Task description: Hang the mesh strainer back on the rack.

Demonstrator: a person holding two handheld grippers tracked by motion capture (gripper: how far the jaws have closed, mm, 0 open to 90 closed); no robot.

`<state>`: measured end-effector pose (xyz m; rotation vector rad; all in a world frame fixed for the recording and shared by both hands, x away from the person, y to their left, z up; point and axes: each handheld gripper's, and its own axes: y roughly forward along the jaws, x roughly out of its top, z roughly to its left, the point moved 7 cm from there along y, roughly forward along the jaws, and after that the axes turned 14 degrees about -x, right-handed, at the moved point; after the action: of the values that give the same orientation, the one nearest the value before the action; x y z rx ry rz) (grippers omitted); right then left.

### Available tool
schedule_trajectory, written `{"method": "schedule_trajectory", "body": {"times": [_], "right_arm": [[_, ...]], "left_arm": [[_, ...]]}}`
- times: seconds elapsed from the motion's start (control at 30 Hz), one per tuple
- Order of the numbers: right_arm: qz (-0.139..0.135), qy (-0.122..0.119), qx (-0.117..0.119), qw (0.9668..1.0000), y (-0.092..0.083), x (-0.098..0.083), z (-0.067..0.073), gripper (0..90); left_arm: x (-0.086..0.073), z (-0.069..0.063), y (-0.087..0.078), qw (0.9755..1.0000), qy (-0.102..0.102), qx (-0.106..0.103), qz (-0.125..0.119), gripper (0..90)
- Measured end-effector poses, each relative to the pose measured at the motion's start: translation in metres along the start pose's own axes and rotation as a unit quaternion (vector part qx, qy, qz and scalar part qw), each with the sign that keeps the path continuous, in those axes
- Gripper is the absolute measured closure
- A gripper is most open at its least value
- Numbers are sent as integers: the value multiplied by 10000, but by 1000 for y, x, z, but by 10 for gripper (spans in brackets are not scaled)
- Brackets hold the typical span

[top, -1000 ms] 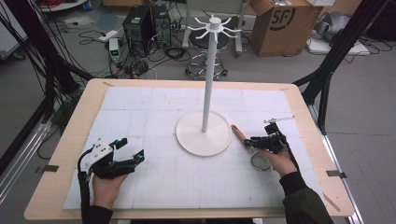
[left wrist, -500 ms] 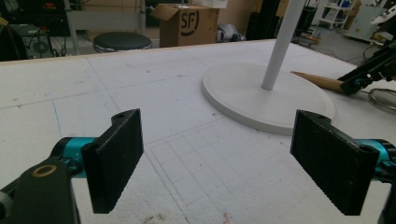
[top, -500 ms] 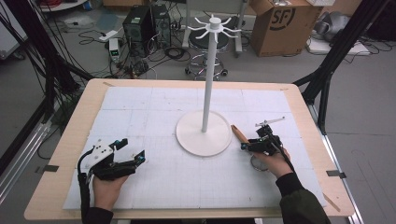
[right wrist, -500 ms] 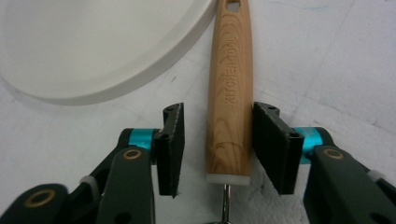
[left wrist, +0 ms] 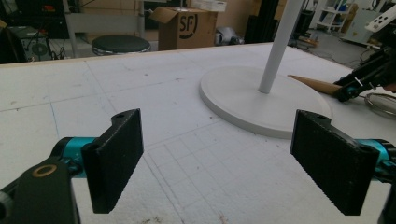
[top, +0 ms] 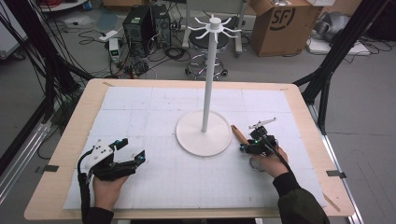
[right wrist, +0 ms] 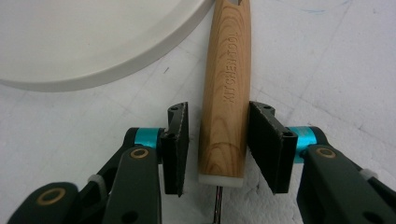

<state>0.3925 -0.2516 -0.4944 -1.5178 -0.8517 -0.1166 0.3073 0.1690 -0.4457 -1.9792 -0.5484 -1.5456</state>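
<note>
Right claw closing around wooden handle — "KITCHENTOOL" stamped — pads not touching

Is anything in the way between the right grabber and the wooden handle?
No. The wooden handle already lies between the jaws of the right hand-held gripper, which have just been closing. A small gap shows at each side, with nothing in it.

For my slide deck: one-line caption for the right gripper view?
Right tool closing around a wooden handle lying beside the white stand base, pads not yet pressing.
</note>
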Motion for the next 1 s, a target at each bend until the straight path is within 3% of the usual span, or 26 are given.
{"method": "schedule_trajectory", "body": {"times": [0.37, 0.53, 0.6, 0.73, 0.87, 1.0], "right_arm": [[230, -121, -110, 9996, 1, 3, 1, 635], [268, 50, -17, 9996, 0, 3, -1, 660], [220, 68, -8, 9997, 0, 3, -3, 678], [106, 374, 231, 9990, 0, 1, -8, 689], [65, 235, 62, 9997, -2, 1, -7, 688], [-47, 345, 188, 9992, -6, 1, -9, 688]], "left_arm": [[0, 0, 0, 10000, -19, -28, -15, 178], [0, 0, 0, 10000, -14, -40, -14, 179], [-1, 0, 1, 10000, -11, -44, 3, 179], [-2, 2, 3, 10000, -33, -57, 41, 179], [-1, 1, 2, 10000, -3, -41, 28, 179], [0, -1, 2, 10000, 21, -40, 5, 181]]}}
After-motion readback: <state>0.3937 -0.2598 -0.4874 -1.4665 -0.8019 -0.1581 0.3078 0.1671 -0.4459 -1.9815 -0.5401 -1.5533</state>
